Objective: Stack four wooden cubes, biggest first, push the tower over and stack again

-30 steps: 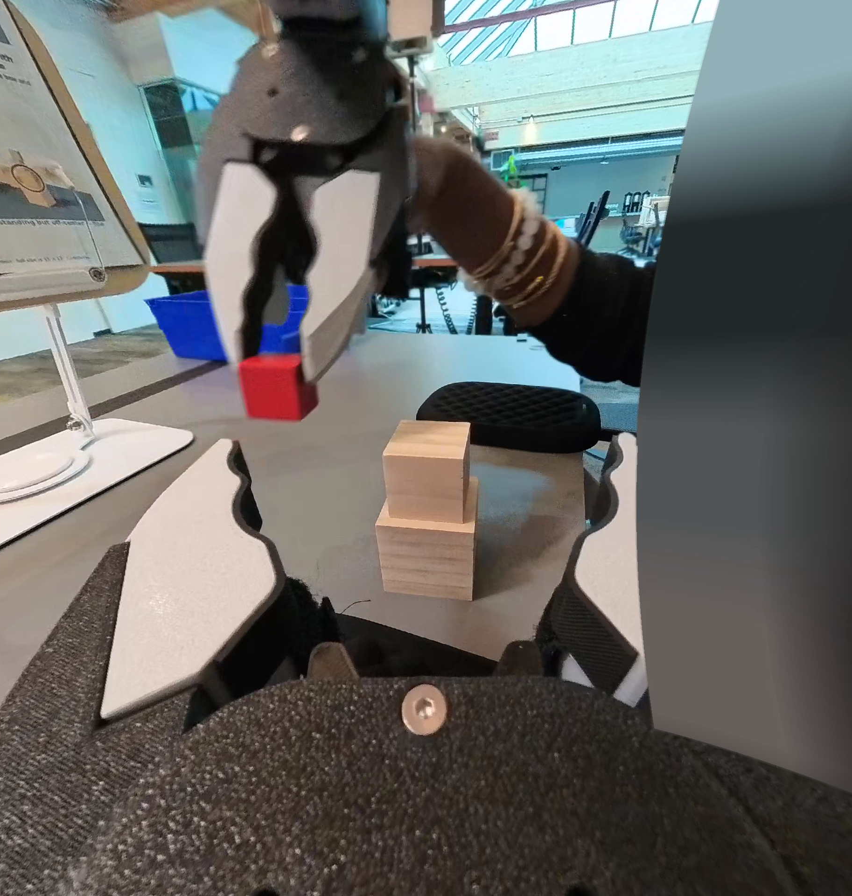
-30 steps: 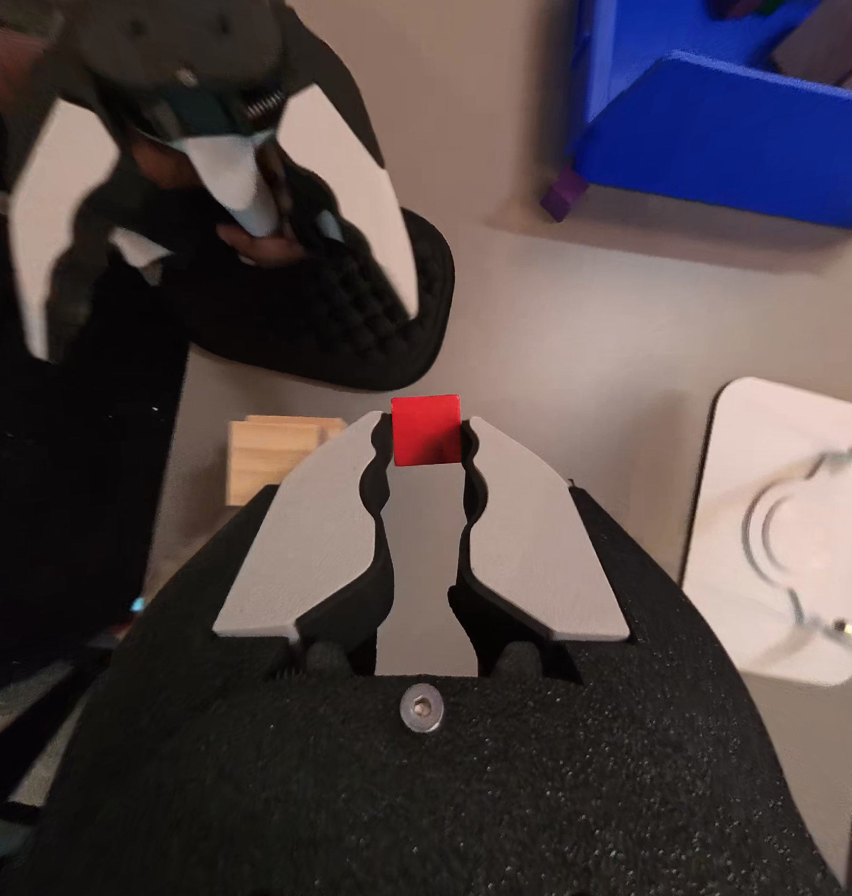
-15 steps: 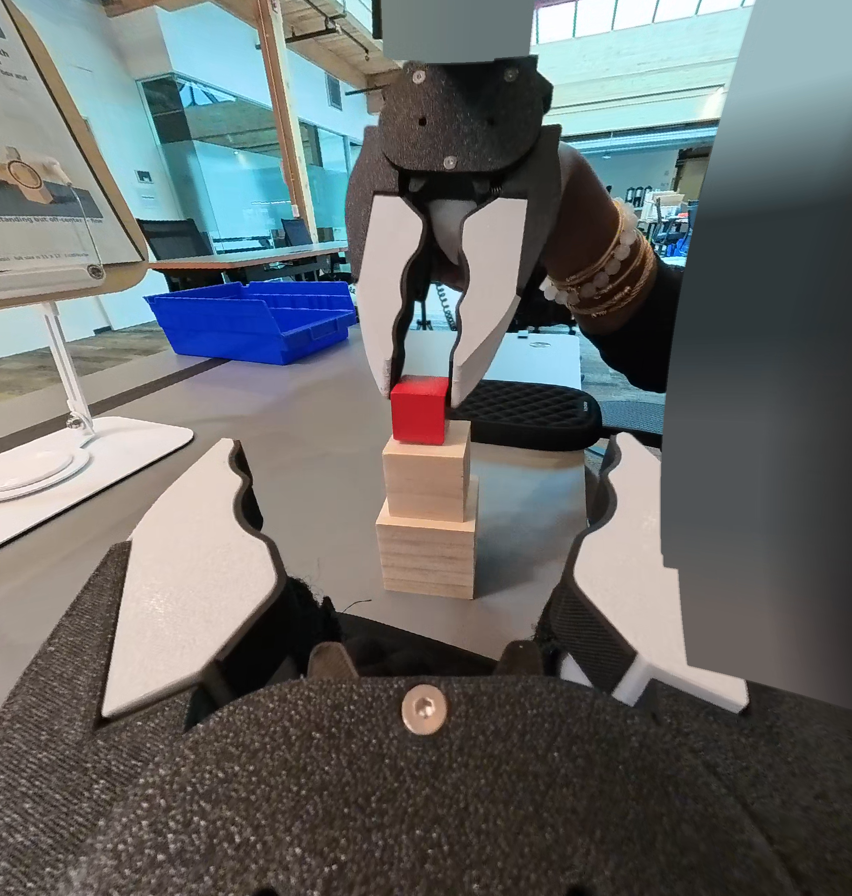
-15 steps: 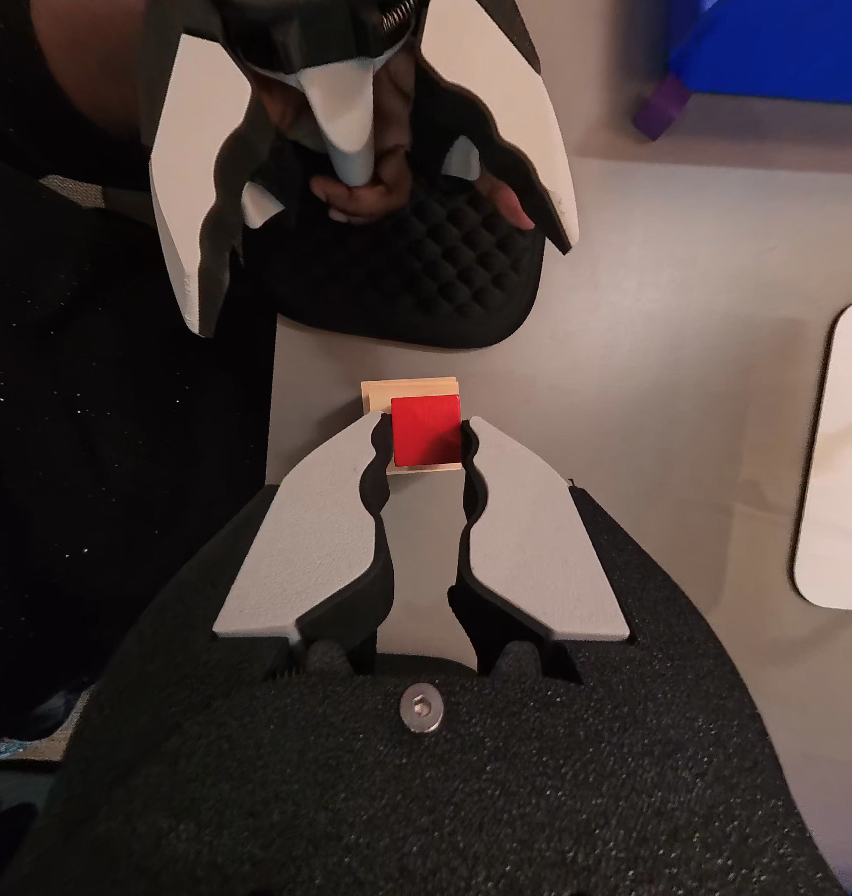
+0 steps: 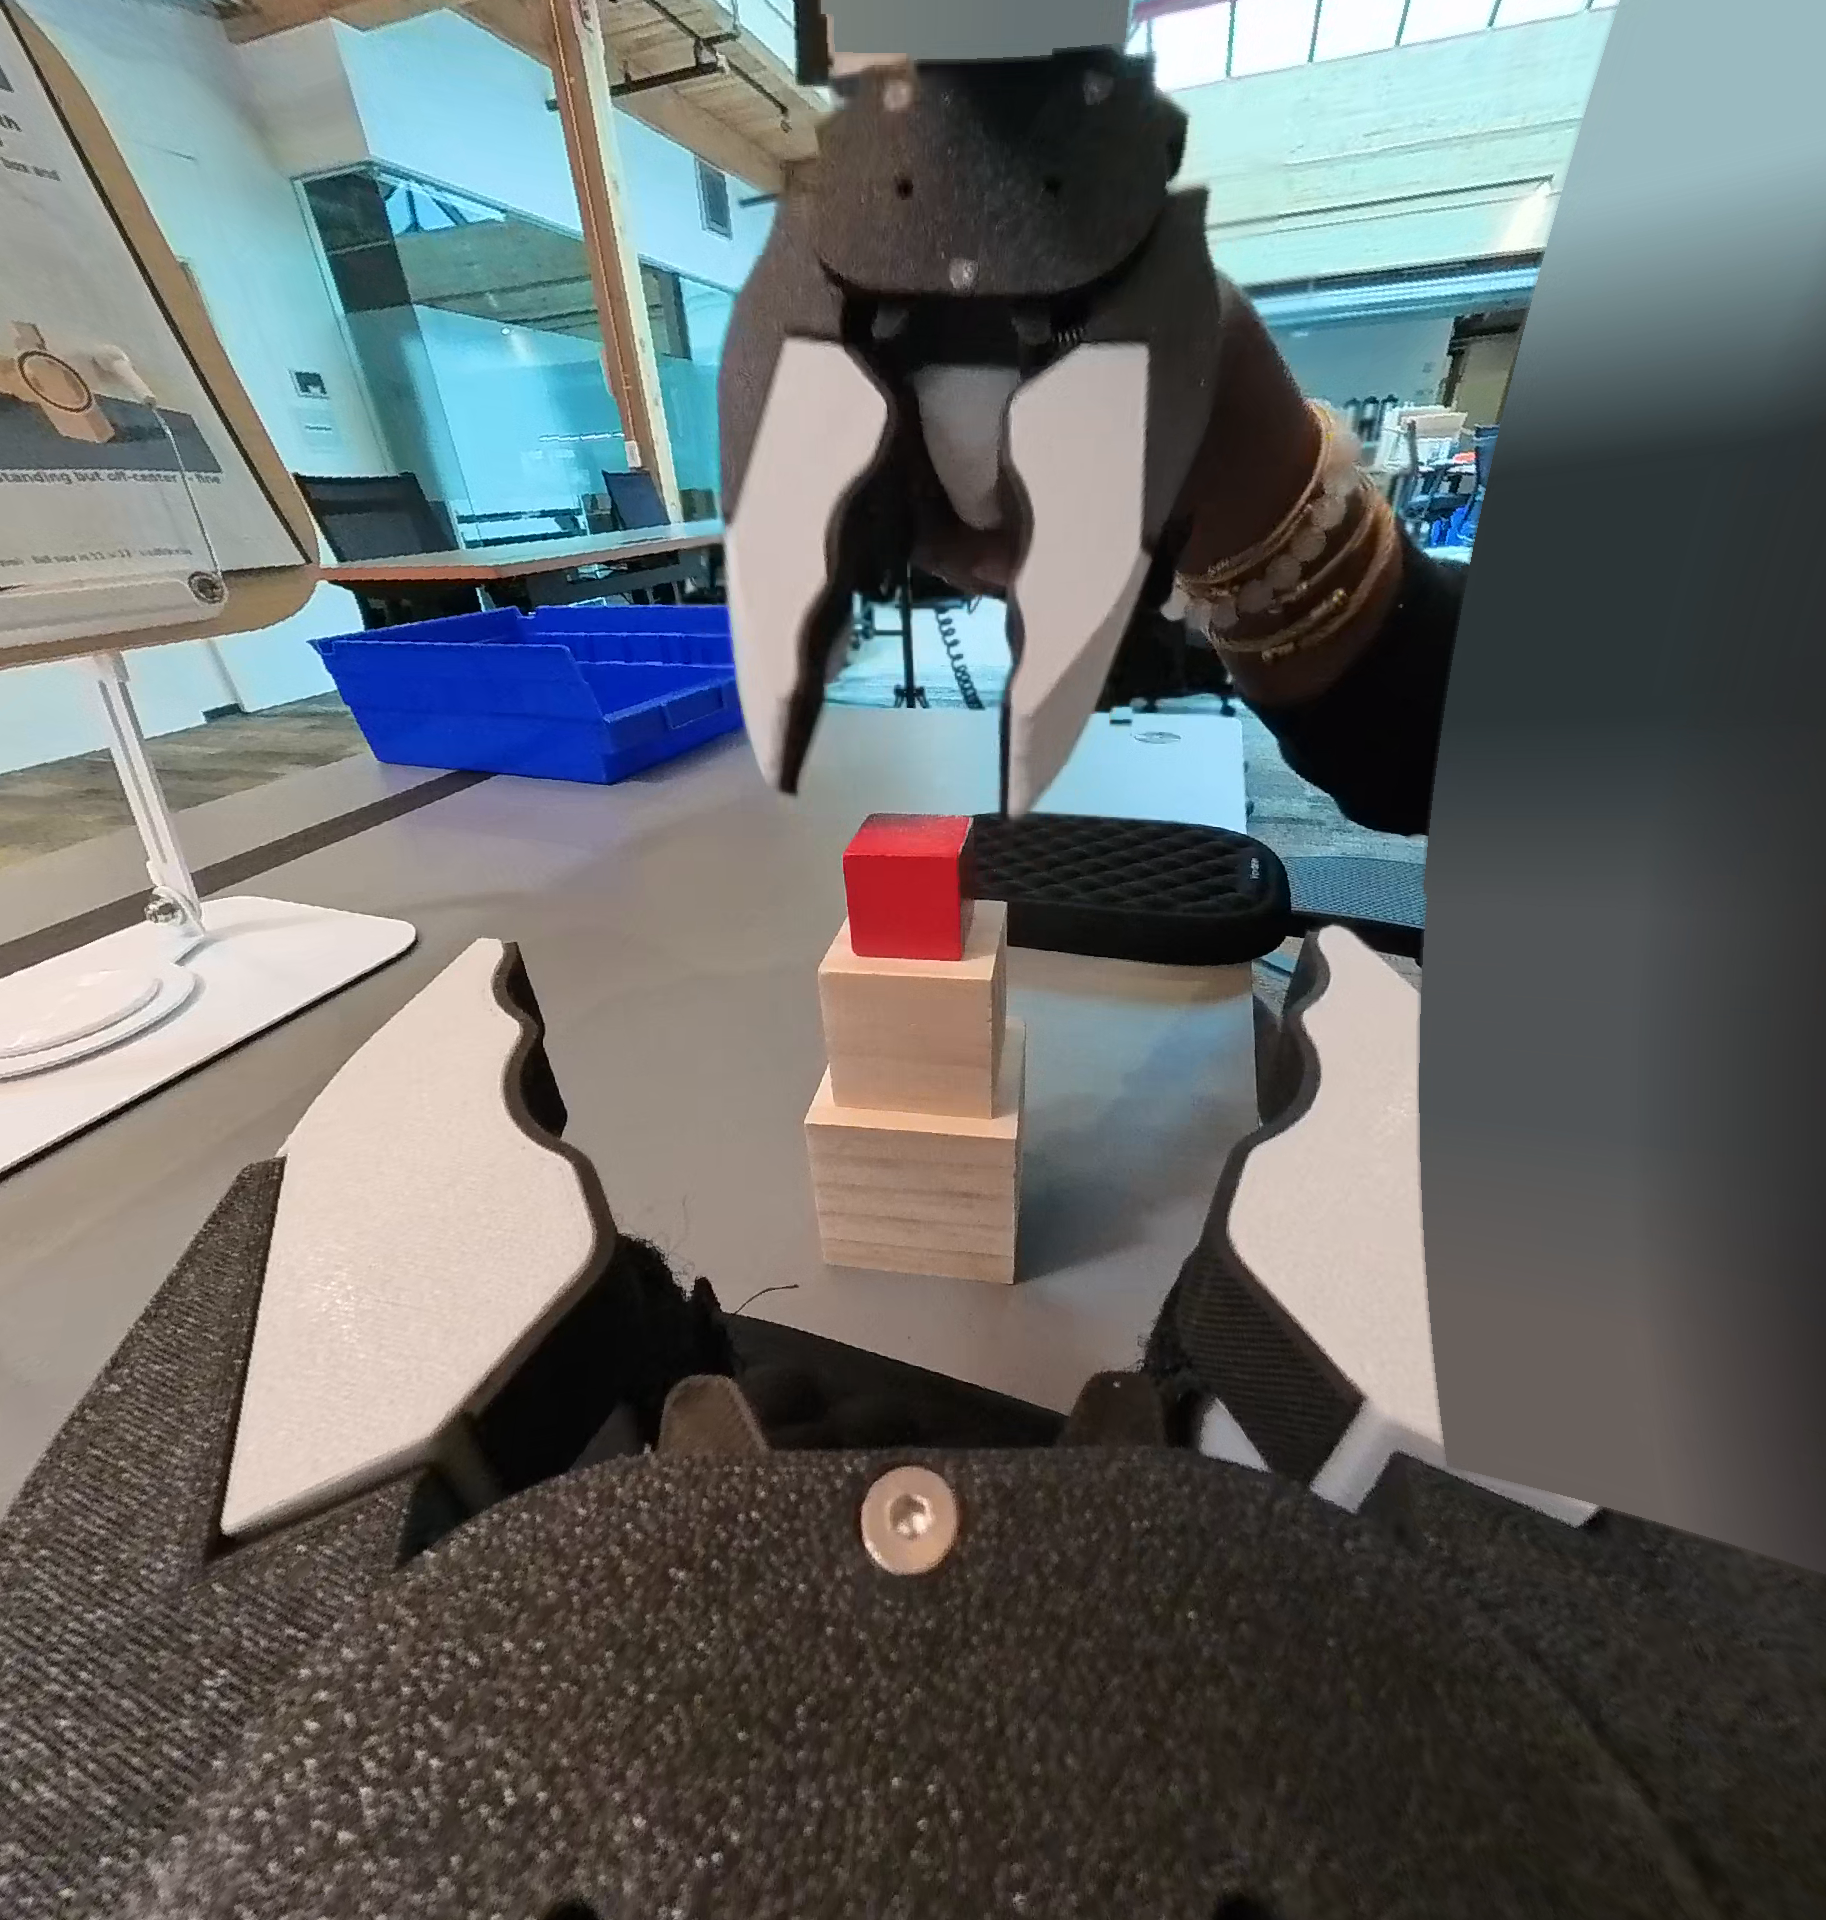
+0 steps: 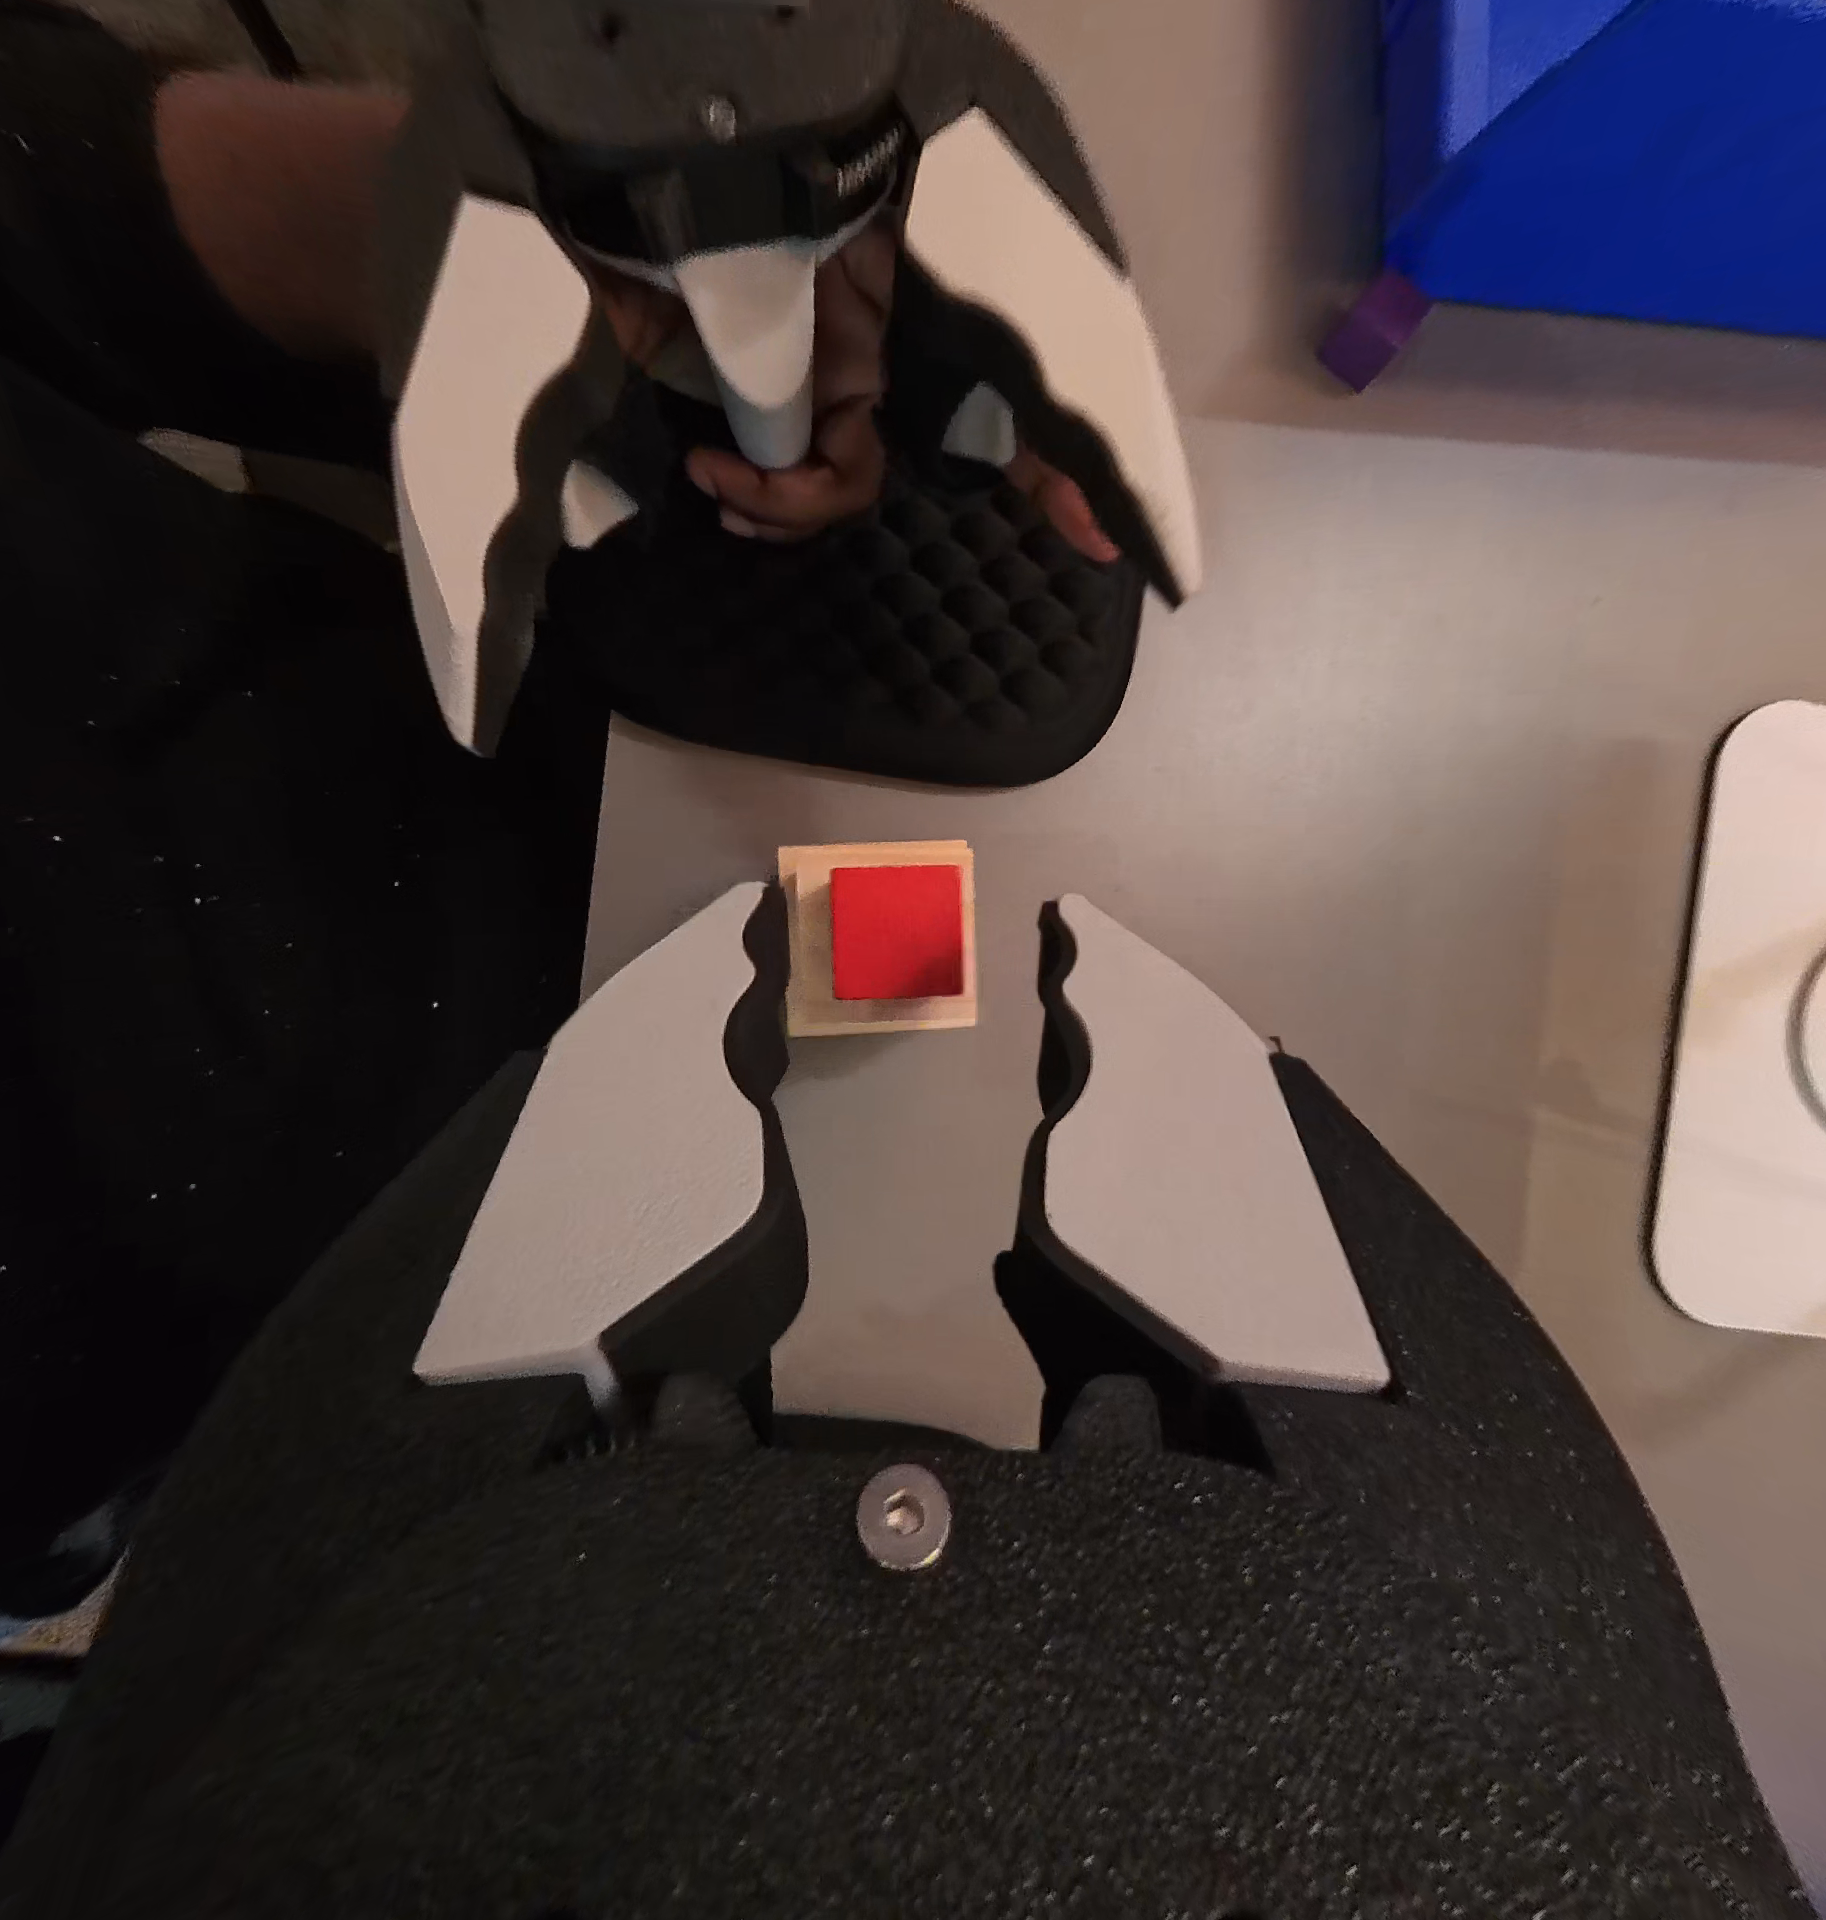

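A red cube (image 5: pixel 904 888) rests on a small wooden block (image 5: pixel 909 1023), which stands on a larger wooden block (image 5: pixel 914 1190) on the grey table (image 5: pixel 660 935). My right gripper (image 5: pixel 904 790) hangs just above the red cube, open, its pads clear of the cube. In the right wrist view the right gripper (image 6: pixel 909 899) looks straight down on the red cube (image 6: pixel 895 932) and the wooden stack (image 6: pixel 810 1023). My left gripper (image 5: pixel 909 940) is wide open and empty, level with the stack and short of it. It also shows in the right wrist view (image 6: pixel 821 665).
A black quilted pad (image 5: pixel 1127 883) lies just behind the stack. A blue bin (image 5: pixel 545 686) stands at the back, with a purple block (image 6: pixel 1371 332) beside it. A white stand base (image 5: pixel 161 987) with a sign (image 5: pixel 78 364) is at the left. A person's arm (image 5: pixel 1293 582) holds the right gripper. Left tips to right tips: about 5 cm. Both grippers' tips are roughly 5 cm from the small wooden block (image 5: pixel 909 1023).
The right gripper carried the red cube over to the wooden stack, set it on top, then opened and rose off it. The left gripper stayed wide open and still.
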Tool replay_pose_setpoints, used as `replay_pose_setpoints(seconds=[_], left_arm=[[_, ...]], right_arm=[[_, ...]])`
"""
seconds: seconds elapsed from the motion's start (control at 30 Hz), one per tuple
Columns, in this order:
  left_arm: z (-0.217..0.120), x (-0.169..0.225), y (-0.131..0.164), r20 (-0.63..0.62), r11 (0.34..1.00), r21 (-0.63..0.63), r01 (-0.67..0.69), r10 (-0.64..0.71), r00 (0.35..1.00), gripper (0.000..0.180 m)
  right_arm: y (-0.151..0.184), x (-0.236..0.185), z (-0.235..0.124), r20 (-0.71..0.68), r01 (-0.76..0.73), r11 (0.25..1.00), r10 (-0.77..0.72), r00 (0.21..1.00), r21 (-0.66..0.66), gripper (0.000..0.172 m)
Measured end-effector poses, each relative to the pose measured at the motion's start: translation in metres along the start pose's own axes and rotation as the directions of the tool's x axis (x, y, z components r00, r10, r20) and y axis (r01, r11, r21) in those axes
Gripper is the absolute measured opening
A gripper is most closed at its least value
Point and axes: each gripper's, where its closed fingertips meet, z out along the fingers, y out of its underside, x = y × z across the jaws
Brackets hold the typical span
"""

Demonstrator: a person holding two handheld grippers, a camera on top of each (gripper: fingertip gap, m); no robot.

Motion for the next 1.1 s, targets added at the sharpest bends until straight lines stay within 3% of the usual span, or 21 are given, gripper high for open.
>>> replay_pose_setpoints(seconds=[0.17, 0.3, 0.53, 0.67, 0.8, 1.0, 1.1], left_arm=[[0.0, 0.001, 0.0, -0.002, 1.0, -0.004, -0.007, 0.007, 1.0, 0.132], [0.0, 0.002, 0.0, -0.005, 1.0, 0.0, -0.01, 0.01, 1.0, 0.132], [-0.001, 0.003, -0.001, -0.012, 1.0, 0.006, -0.011, 0.011, 1.0, 0.131], [-0.001, 0.003, -0.001, -0.016, 1.0, 0.01, -0.01, 0.01, 1.0, 0.131], [-0.002, 0.003, -0.002, -0.018, 1.0, 0.014, -0.014, 0.014, 1.0, 0.131], [-0.002, 0.004, -0.002, -0.018, 1.0, 0.013, -0.019, 0.019, 1.0, 0.131], [-0.002, 0.004, -0.002, -0.017, 1.0, 0.014, -0.018, 0.018, 1.0, 0.131]], right_arm=[[-0.035, 0.046, -0.018, -0.054, 0.007, 0.985, 0.002, 0.999, 0.171, 0.051], [-0.076, 0.089, 0.009, -0.051, 0.005, 0.952, 0.012, 0.999, 0.307, 0.059], [-0.098, 0.136, 0.12, 0.03, -0.073, 0.981, 0.068, 0.997, 0.177, 0.065], [-0.1, 0.154, 0.165, 0.02, -0.106, 0.985, 0.105, 0.994, 0.132, 0.063], [-0.107, 0.158, 0.19, 0.024, -0.148, 0.977, 0.146, 0.989, 0.155, 0.057], [-0.1, 0.153, 0.212, -0.014, -0.121, 0.99, 0.122, 0.992, 0.076, 0.054], [-0.095, 0.156, 0.216, -0.029, -0.131, 0.99, 0.133, 0.991, 0.057, 0.041]])
